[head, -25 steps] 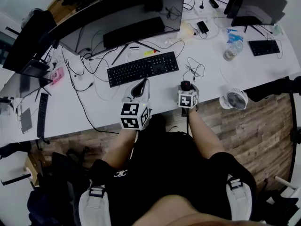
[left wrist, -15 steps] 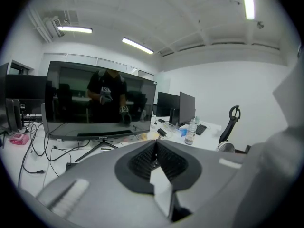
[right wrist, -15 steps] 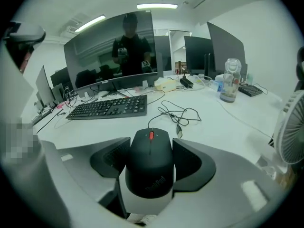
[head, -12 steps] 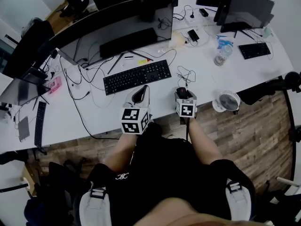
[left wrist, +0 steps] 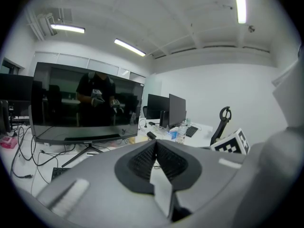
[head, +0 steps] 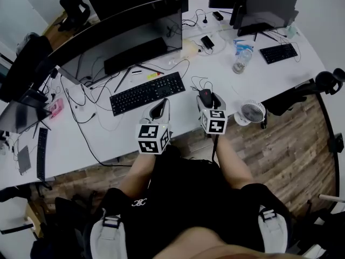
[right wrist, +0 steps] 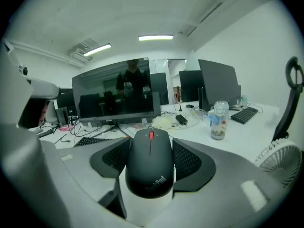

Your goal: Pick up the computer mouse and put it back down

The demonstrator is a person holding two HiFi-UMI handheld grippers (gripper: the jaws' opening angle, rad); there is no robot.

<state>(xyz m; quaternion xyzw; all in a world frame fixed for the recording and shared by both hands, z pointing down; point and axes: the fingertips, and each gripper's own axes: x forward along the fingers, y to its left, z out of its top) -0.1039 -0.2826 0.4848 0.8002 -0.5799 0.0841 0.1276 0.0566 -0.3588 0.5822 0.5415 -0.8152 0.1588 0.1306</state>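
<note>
A black computer mouse (right wrist: 150,164) with a red scroll wheel sits between the jaws of my right gripper (right wrist: 151,156), which is shut on its sides. In the head view the mouse (head: 206,96) is held above the front edge of the white desk (head: 97,136), just ahead of the right gripper (head: 207,99) and its marker cube. My left gripper (head: 158,110) hovers to the left of it, over the desk edge below the keyboard. Its jaws are pressed together with nothing between them, and the left gripper (left wrist: 154,161) points at the big monitor.
A black keyboard (head: 147,92) lies just beyond both grippers, behind it a wide curved monitor (head: 118,34). A small white fan (head: 249,113) stands at the desk edge to the right. A plastic bottle (head: 241,60), a phone (head: 206,42), loose cables and a second keyboard (head: 278,53) lie farther back.
The head view has shifted, so the desk sits lower-left in frame. Both grippers keep their spacing; the right one still holds the mouse, slightly higher and further from the body.
</note>
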